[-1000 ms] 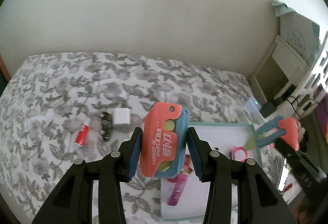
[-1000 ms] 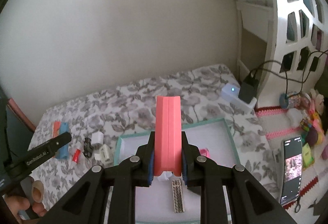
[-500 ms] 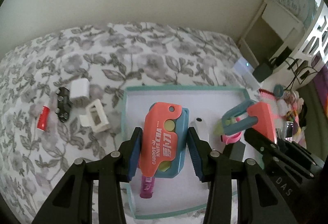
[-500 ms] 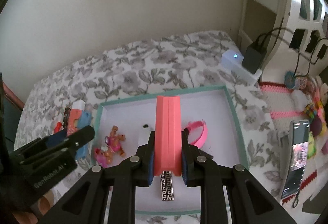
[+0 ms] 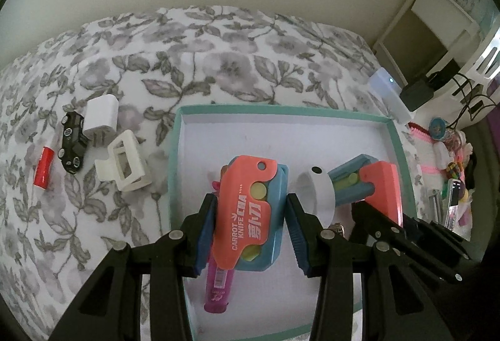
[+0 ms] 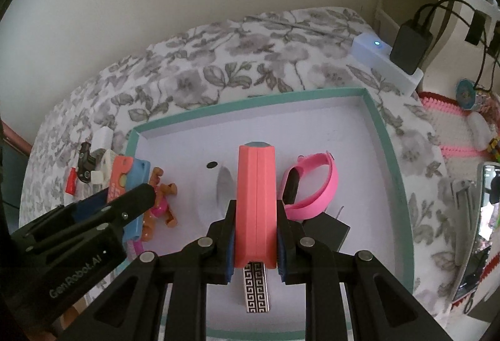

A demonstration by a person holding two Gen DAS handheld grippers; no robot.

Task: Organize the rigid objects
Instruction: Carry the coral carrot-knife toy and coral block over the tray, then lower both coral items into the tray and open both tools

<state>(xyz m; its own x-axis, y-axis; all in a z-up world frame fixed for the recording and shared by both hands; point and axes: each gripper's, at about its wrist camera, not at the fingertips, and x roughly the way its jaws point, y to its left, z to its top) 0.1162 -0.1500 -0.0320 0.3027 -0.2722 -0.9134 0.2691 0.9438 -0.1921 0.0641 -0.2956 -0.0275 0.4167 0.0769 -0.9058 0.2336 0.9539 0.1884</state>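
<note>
My left gripper [image 5: 250,216] is shut on a coral and blue carrot knife toy [image 5: 250,210], held over the left part of the teal-rimmed white tray [image 5: 281,110]. My right gripper [image 6: 255,234] is shut on a second coral carrot knife toy [image 6: 256,203], seen edge-on, over the tray's middle [image 6: 250,103]. It shows in the left wrist view [image 5: 375,185] to the right, next to a white band [image 5: 315,194]. In the tray lie a pink bracelet [image 6: 312,185], a toy dog figure [image 6: 159,200], a patterned metal bar [image 6: 256,291], a black block [image 6: 325,231] and a pink tube [image 5: 218,288].
On the floral bedspread left of the tray lie a white clip [image 5: 125,163], a white adapter [image 5: 101,114], a black toy car [image 5: 72,141] and a small red cylinder [image 5: 43,166]. A white power strip with a charger [image 6: 387,60] and a cluttered shelf stand at the right.
Both grippers have come down and forward over the tray with their carrot knife toys still gripped. The tray and its contents now look larger and closer.
</note>
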